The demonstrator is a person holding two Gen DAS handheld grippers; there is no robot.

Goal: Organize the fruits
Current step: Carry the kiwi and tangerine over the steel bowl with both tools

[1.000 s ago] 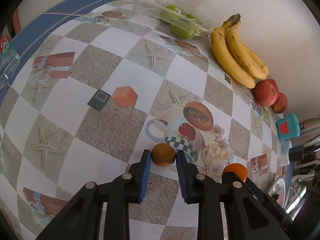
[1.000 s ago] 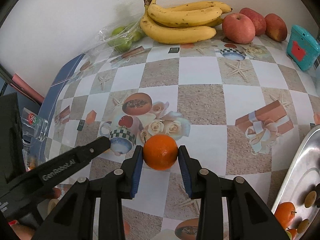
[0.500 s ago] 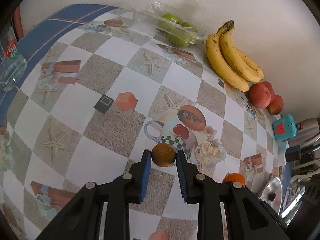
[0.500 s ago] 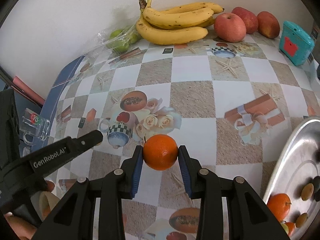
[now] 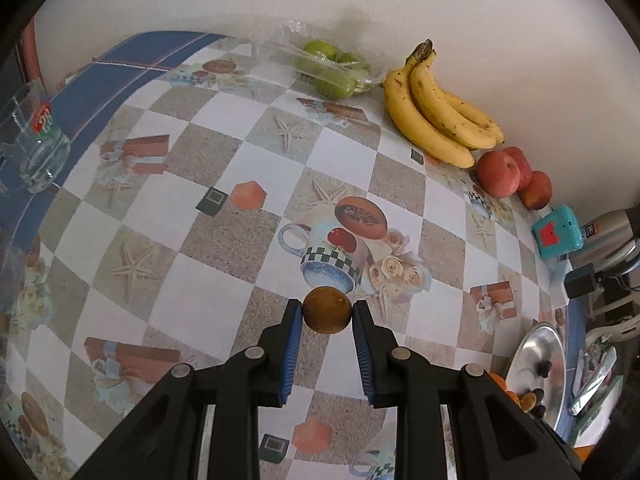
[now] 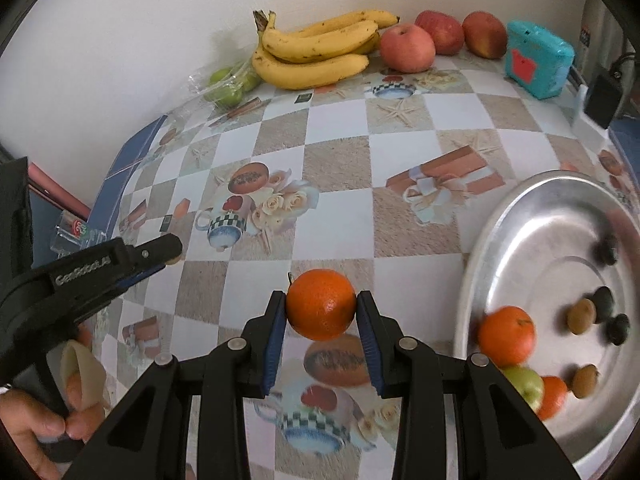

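My left gripper point(image 5: 327, 315) is shut on a small brown kiwi point(image 5: 327, 309), held above the patterned tablecloth. My right gripper point(image 6: 321, 310) is shut on an orange point(image 6: 321, 309), lifted over the cloth just left of a round metal tray point(image 6: 532, 208). The tray holds another orange point(image 6: 507, 336), a green apple point(image 6: 525, 385), several brown kiwis and dark fruits. Against the wall lie a banana bunch point(image 6: 316, 52), three red apples point(image 6: 407, 48) and bagged green fruits point(image 6: 228, 84). The left gripper point(image 6: 172, 249) also shows at the left of the right wrist view, held by a hand point(image 6: 44, 432).
A teal box point(image 6: 538, 64) and a black adapter point(image 6: 604, 100) stand at the back right. A clear glass point(image 5: 38, 144) sits at the table's far left edge on the blue border. A metal flask point(image 5: 608, 240) stands beyond the teal box.
Both grippers rose with their fruits still held. The right one moved rightward, bringing the metal tray much further into its view. The left one's view widened and the tray's edge appeared at lower right.
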